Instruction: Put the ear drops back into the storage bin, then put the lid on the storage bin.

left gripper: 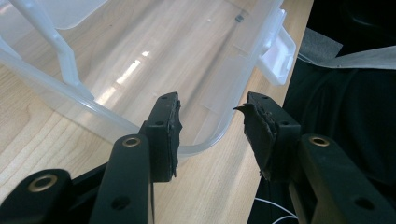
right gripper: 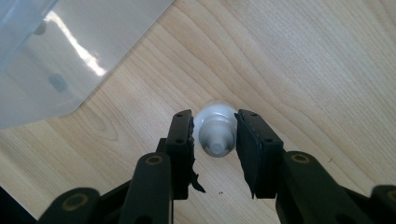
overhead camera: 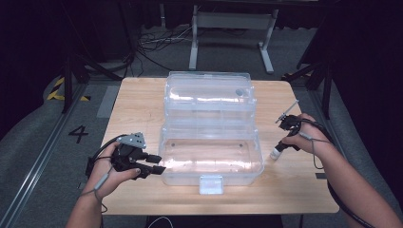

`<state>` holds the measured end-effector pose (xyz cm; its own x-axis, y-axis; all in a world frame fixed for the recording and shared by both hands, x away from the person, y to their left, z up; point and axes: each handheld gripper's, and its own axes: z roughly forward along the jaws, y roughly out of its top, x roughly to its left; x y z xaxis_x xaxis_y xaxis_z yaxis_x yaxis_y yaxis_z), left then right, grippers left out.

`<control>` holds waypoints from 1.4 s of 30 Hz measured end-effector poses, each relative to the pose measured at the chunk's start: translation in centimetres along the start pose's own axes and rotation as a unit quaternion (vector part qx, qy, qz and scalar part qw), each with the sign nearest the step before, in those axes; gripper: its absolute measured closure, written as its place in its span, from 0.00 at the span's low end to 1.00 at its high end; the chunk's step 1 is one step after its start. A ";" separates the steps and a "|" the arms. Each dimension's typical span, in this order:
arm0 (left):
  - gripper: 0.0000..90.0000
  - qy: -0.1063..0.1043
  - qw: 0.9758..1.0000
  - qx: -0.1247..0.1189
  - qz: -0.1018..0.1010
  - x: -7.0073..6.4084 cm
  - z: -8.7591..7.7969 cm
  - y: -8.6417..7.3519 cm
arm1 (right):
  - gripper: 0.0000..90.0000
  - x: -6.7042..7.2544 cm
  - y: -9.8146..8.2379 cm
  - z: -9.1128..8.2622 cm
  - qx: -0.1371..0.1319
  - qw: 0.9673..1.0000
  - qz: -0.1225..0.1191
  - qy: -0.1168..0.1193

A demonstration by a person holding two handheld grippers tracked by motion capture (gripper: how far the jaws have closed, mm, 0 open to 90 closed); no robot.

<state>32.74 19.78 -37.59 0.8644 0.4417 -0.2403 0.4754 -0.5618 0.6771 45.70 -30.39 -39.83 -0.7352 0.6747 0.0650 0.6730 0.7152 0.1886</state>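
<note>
A clear plastic box (overhead camera: 211, 161) stands in the middle of the wooden table (overhead camera: 138, 109) with its lid (overhead camera: 209, 97) swung open behind it. My left gripper (overhead camera: 159, 165) reaches level to the box's front left corner. In the left gripper view its jaws (left gripper: 212, 105) stand apart around the rounded corner rim of the box (left gripper: 205, 144), with one pad (left gripper: 168, 126) close beside the wall. Right of the box, my right gripper (overhead camera: 281, 148) points down at a small white bottle (overhead camera: 276, 153) on the table. The right gripper (right gripper: 215, 116) has both pads against the bottle (right gripper: 215, 133).
A white latch (overhead camera: 211, 184) juts from the box's front wall near the table's front edge. Bare wood lies on both sides of the box. Behind the table are a white metal frame (overhead camera: 233, 28) and loose cables on the floor.
</note>
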 end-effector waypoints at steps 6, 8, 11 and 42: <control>0.62 0.001 1.000 -0.001 -0.001 -0.1 -0.1 0.0 | 0.76 0.1 0.3 0.6 0.013 1.000 -0.005 -0.009; 0.62 0.001 1.000 0.000 0.000 -0.1 0.0 0.0 | 0.77 0.1 0.3 0.6 0.012 1.000 -0.005 -0.011; 0.62 0.000 1.000 0.000 0.000 -0.1 0.0 0.0 | 0.76 0.2 0.4 0.7 0.018 1.000 -0.006 -0.020; 0.63 -0.007 1.000 -0.003 0.007 0.3 0.1 0.7 | 0.80 3.6 0.4 -6.3 -0.004 0.995 -0.091 -0.034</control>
<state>33.31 19.43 -37.28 0.8734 0.4235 -0.2403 0.4616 -0.5632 0.6853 42.81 -28.88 -33.33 -0.8372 0.5456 -0.0378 0.5288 0.8252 0.1984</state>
